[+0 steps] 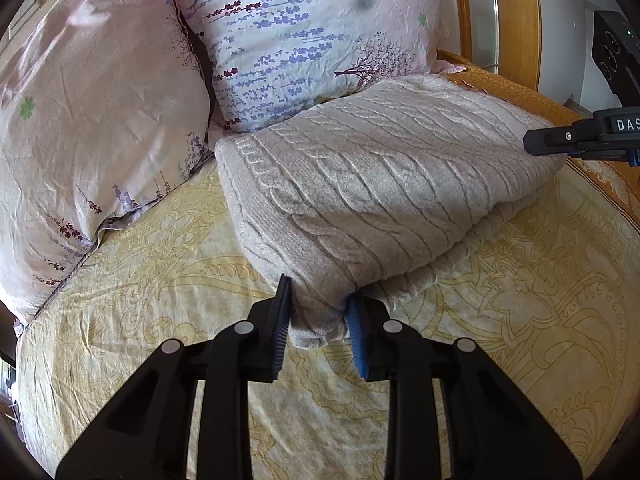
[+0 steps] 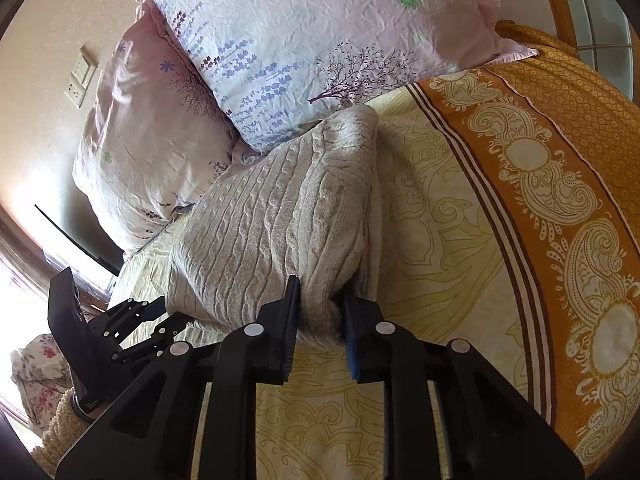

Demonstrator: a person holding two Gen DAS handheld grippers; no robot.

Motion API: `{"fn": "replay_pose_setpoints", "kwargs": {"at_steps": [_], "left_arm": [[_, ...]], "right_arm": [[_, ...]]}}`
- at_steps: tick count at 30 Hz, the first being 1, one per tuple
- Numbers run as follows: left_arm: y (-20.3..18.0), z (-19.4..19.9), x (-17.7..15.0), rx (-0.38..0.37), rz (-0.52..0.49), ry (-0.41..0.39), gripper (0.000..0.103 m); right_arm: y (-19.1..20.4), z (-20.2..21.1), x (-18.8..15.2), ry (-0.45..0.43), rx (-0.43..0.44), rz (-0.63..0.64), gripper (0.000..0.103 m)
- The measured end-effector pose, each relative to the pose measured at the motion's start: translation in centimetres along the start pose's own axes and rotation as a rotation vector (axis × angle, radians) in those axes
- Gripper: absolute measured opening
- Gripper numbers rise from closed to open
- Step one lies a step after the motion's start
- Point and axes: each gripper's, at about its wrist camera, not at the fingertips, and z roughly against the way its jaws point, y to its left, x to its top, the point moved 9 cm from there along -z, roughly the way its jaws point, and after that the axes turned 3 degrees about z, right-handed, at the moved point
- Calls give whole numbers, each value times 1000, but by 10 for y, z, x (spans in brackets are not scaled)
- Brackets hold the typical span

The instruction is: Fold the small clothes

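A beige cable-knit sweater (image 1: 380,184) lies folded on the yellow patterned bedsheet (image 1: 160,288). My left gripper (image 1: 318,300) is shut on its near corner, cloth bunched between the blue pads. The sweater also shows in the right wrist view (image 2: 272,232), where my right gripper (image 2: 320,300) is shut on another corner of it. The right gripper (image 1: 560,140) shows at the right edge of the left wrist view, at the sweater's far end. The left gripper (image 2: 136,320) shows at the lower left of the right wrist view.
Two floral pillows (image 1: 288,40) (image 1: 92,120) lean at the head of the bed behind the sweater. An orange paisley border (image 2: 560,200) runs along the sheet's right side. A wooden frame (image 1: 516,20) stands behind the bed. A wall socket (image 2: 82,80) is at left.
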Motion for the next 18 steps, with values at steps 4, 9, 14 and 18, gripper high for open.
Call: {"fn": "replay_pose_setpoints", "kwargs": {"at_steps": [4,9,14,18], "left_arm": [[7,6,3,-40,58,-22,15],[15,19,8,-73,114,-62,14],[28,34,17,-127,204,-101,12],[41,37,15,-215,316,-88,11]], "right_arm": [[3,6,5,-33,13,2,12],[10,19,16,-86,44,4,11],[25,33,27,-152,79,33,10],[24,28,22,-128,64,45,10]]}}
